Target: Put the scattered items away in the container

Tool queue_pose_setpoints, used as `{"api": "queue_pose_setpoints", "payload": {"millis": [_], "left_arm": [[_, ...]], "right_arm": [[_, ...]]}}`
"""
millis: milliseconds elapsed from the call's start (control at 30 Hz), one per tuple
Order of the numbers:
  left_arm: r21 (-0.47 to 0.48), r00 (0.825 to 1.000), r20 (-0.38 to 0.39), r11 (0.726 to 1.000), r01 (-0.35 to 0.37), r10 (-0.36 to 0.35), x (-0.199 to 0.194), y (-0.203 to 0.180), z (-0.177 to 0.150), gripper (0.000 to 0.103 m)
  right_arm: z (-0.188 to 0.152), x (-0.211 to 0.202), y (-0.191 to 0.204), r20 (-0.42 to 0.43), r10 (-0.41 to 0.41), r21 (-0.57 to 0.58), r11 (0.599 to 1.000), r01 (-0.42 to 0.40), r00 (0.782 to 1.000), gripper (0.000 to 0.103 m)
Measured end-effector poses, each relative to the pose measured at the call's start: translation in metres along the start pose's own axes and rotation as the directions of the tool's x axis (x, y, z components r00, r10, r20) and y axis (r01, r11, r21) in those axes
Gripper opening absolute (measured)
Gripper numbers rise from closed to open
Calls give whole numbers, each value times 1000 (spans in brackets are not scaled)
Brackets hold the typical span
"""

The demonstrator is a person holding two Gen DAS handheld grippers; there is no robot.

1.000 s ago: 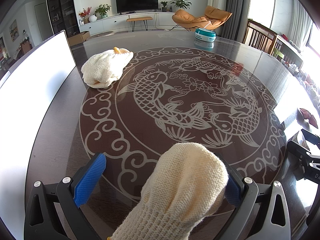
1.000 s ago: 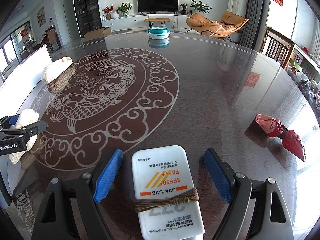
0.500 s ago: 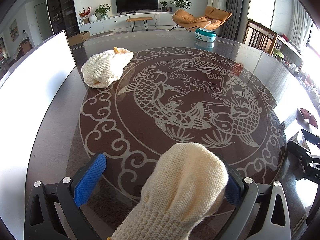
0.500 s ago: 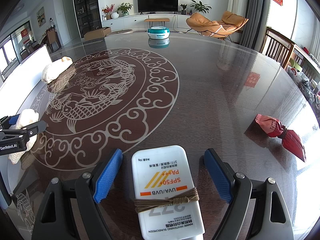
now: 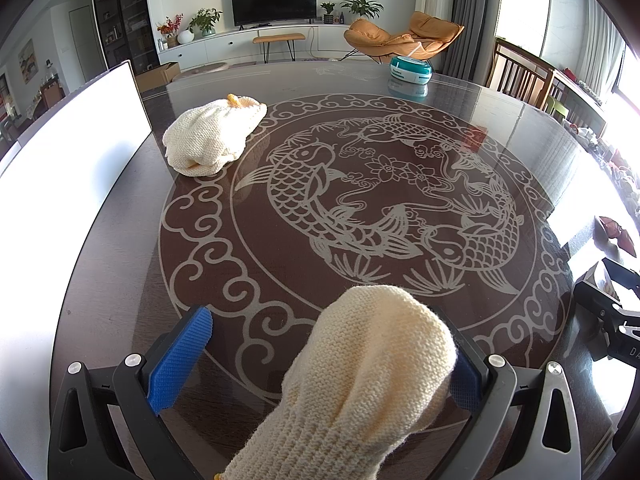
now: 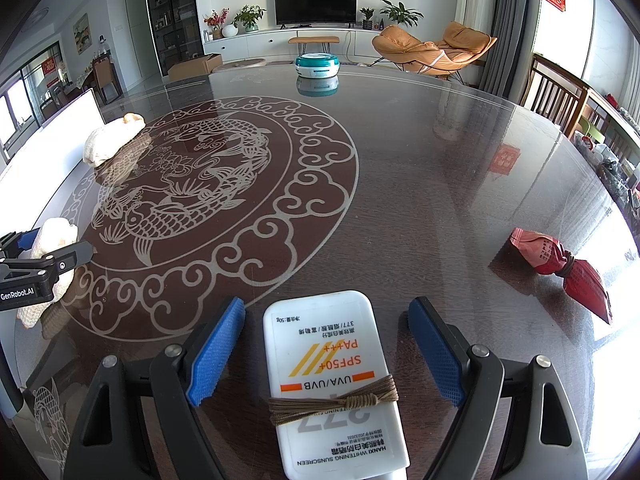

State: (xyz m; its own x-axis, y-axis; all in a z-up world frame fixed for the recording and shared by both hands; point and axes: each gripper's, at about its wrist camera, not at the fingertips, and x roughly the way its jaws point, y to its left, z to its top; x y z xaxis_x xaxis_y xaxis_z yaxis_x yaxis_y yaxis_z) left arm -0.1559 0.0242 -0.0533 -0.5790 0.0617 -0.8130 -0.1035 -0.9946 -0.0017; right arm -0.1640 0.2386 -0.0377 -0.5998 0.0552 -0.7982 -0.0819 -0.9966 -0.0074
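Progress check: basically nothing is tidied yet, as far as I can see. Using the fish pattern (image 5: 384,208) on the table (image 6: 440,184) as my landmark, left to right. The white container (image 5: 76,152) sits well off its left edge. A folded knit piece (image 5: 214,136) lies at its upper left, near the container. At the pattern's near rim, my left tongs (image 5: 324,356) are spread wide around a knit mitten (image 5: 372,364), which leans on the right pad only, so no grip. Right of the pattern, my right tongs (image 6: 326,356) gape around a sunscreen tube (image 6: 332,380), pads not touching. Farther right lies a red packet (image 6: 560,264). A teal tub (image 6: 317,65) sits beyond the pattern's far side.
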Motion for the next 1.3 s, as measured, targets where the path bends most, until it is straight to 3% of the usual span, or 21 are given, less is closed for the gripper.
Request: {"api": "queue_pose_setpoints", "payload": {"millis": [333, 433, 633, 767, 867, 1100, 1300], "left_arm": [[0, 1000, 0, 1000, -1, 1, 0, 0, 0, 103], [0, 1000, 0, 1000, 0, 0, 0, 0, 0, 103], [4, 1000, -1, 1000, 10, -10, -6, -5, -7, 103], [98, 997, -3, 993, 71, -71, -12, -29, -15, 103], [141, 994, -8, 984, 105, -105, -4, -43, -2, 103], [75, 998, -5, 995, 62, -62, 28, -33, 42, 103], [98, 997, -6, 992, 73, -73, 33, -28, 44, 103]], "right_arm": [[1, 1, 0, -1, 5, -5, 1000, -5, 1000, 87], [-3, -1, -7, -6, 67, -82, 994, -67, 998, 87], [-43, -29, -61, -5, 47, -66, 997, -47, 999, 88], [-61, -42, -109, 6, 12, -14, 1000, -12, 1000, 88], [-55, -41, -132, -7, -14, 19, 1000, 14, 1000, 90], [-2, 0, -127, -13, 10, -16, 1000, -10, 1000, 95], [24, 20, -63, -14, 35, -48, 998, -36, 999, 96]]}}
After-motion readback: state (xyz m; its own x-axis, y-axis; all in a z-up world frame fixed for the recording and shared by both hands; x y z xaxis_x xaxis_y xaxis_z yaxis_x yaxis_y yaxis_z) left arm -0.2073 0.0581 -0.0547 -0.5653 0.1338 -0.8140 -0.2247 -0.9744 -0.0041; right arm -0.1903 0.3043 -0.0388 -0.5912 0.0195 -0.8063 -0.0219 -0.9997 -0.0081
